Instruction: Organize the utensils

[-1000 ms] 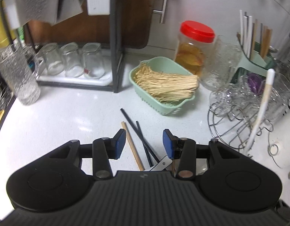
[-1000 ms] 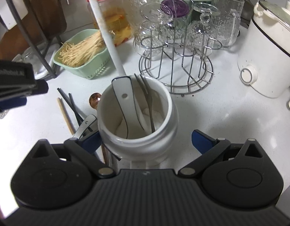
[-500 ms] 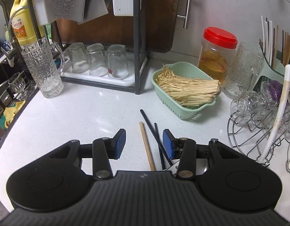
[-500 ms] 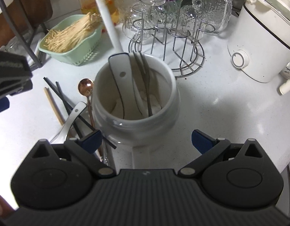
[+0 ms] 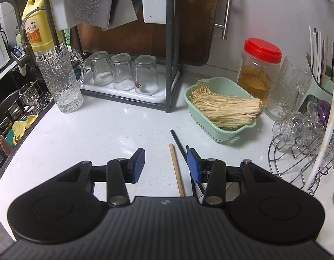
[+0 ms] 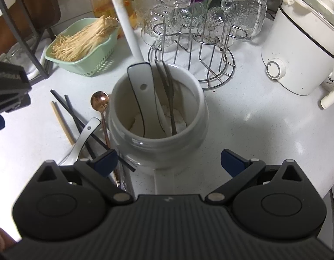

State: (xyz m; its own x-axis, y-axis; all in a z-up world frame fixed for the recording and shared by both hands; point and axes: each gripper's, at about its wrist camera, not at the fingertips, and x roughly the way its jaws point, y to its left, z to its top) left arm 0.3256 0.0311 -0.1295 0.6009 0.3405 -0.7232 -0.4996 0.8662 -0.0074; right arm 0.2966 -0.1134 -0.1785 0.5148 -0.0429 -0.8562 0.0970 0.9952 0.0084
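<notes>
A white ceramic jar (image 6: 158, 143) stands on the white counter and holds a white spoon (image 6: 138, 86), a dark fork (image 6: 167, 86) and a long white handle (image 6: 123, 17). Left of the jar lie a copper spoon (image 6: 99, 101), another white spoon (image 6: 86, 132), black chopsticks (image 6: 62, 101) and a wooden chopstick (image 6: 60, 119). My right gripper (image 6: 169, 159) is open above the jar's near side, its pads apart from the wall. My left gripper (image 5: 165, 164) is open and empty over the wooden chopstick (image 5: 176, 171), with the black chopsticks (image 5: 177, 140) beside its right finger.
A green basket of enoki mushrooms (image 5: 223, 110) and a red-lidded jar (image 5: 260, 69) stand behind the utensils. A wire rack of glasses (image 6: 193, 43) and a white cooker (image 6: 297, 49) are right of the jar. A black shelf with upturned glasses (image 5: 123, 73), a glass jug (image 5: 60, 80) and the sink (image 5: 13, 112) lie left.
The left view has swung left and tilted up, showing more of the shelf and sink. The right view has come down closer over the jar. Neither gripper has taken hold of anything.
</notes>
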